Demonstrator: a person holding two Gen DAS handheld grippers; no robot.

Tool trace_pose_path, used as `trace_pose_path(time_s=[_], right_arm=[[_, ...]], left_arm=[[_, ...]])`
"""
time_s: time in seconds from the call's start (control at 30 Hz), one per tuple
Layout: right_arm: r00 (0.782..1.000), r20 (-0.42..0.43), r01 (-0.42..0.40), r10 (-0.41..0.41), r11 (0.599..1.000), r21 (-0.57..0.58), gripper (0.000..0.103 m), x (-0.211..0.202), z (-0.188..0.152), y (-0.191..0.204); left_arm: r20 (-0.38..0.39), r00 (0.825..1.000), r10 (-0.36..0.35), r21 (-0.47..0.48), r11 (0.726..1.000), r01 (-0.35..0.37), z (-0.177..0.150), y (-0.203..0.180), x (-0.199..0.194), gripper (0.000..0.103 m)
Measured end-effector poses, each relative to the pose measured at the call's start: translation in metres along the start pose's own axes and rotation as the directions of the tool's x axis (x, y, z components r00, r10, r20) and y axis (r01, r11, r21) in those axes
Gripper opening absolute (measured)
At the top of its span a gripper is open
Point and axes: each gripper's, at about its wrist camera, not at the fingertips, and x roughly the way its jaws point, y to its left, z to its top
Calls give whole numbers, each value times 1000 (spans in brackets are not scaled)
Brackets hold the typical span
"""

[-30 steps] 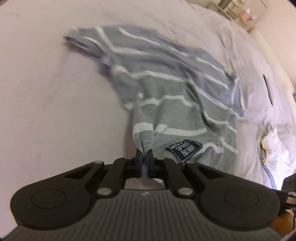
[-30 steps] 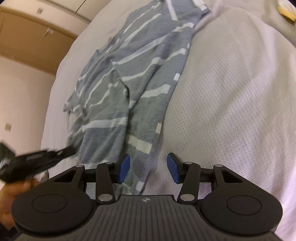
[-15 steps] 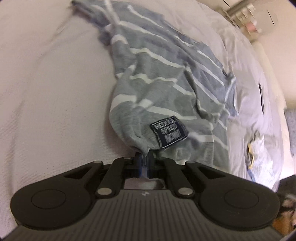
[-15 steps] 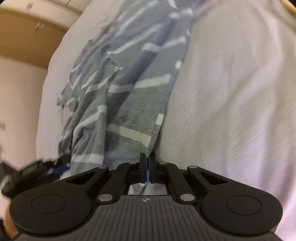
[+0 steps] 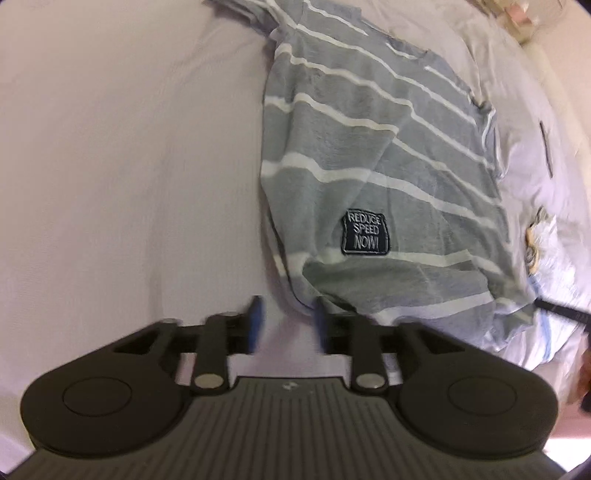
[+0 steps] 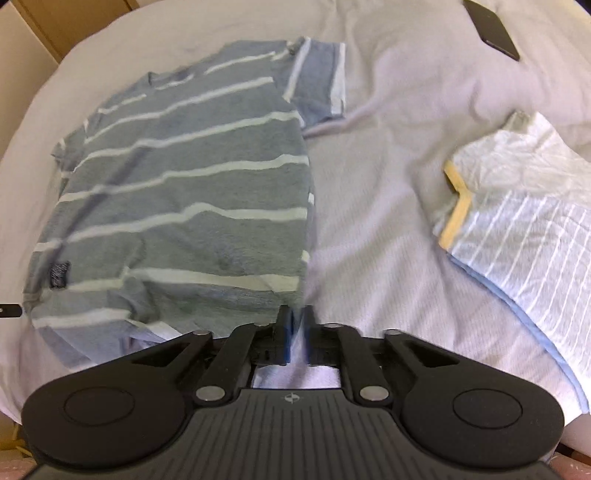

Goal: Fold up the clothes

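Note:
A grey T-shirt with white stripes (image 5: 369, 155) lies spread on the white bed sheet (image 5: 129, 166), with a dark "REDUCE SPEED NOW" patch (image 5: 365, 232) near its hem. My left gripper (image 5: 286, 321) is open, its fingers either side of the hem's left corner, nothing held. In the right wrist view the T-shirt (image 6: 192, 192) lies flat, one sleeve (image 6: 317, 81) out to the right. My right gripper (image 6: 295, 332) has its jaws a narrow gap apart at the hem's right corner; the blur hides whether cloth is pinched.
A folded white garment with thin stripes and a yellow trim (image 6: 517, 206) lies to the right of the T-shirt. A dark flat object (image 6: 491, 29) lies at the far right of the bed. Wooden furniture (image 6: 55, 26) stands beyond the bed.
Both grippers pulled the T-shirt's hem back and laid it out flat. My left gripper has opened and let the hem go. My right gripper, shut on the hem before, now shows a small gap.

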Motion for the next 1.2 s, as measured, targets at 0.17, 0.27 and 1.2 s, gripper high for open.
trace_pose_path(time_s=[0.17, 0.27, 1.2], right_arm=[[994, 1, -105, 106, 987, 124, 44, 13, -33, -17], [984, -3, -176, 179, 969, 171, 51, 27, -50, -18], [966, -221, -141, 136, 990, -8, 25, 13, -37, -36]], left_arm=[[44, 998, -38, 2, 999, 38, -8, -10, 22, 51], [87, 993, -79, -29, 996, 81, -6, -12, 36, 42], [-32, 997, -68, 60, 996, 70, -36, 12, 11, 45]])
